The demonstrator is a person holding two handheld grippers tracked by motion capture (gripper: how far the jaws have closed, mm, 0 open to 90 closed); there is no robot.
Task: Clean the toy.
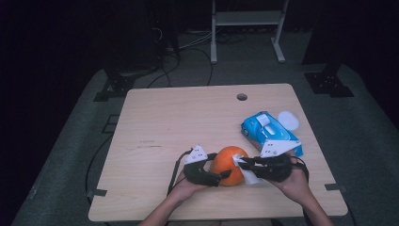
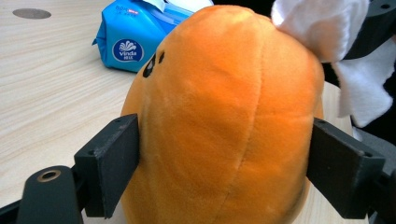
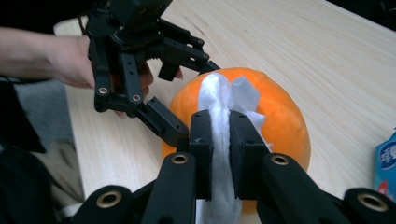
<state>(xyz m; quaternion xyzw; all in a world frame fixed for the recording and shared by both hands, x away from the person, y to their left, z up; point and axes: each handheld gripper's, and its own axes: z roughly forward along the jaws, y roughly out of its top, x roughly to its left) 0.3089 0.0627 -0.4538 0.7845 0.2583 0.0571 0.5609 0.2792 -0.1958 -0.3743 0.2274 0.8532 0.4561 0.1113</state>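
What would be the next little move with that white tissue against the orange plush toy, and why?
Probably a short wipe across the round orange plush toy. The right claw is shut on the white tissue, which already touches the toy's top, while the left claw clamps the toy's sides and steadies it on the wooden table.

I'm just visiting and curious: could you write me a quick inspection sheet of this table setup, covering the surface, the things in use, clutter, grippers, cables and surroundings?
Surface: light wooden table, with a round hole near the far edge.
Job's things: orange plush toy on the table; white wipe pressed against it.
Clutter: blue wipes pack; white round lid beside it.
Grippers: left gripper clamps the plush's sides; right gripper pinches the wipe.
Cables: black cable trails from the left gripper; more cables on the floor behind.
Surroundings: dark room, grey carpet, white metal stand beyond the table.
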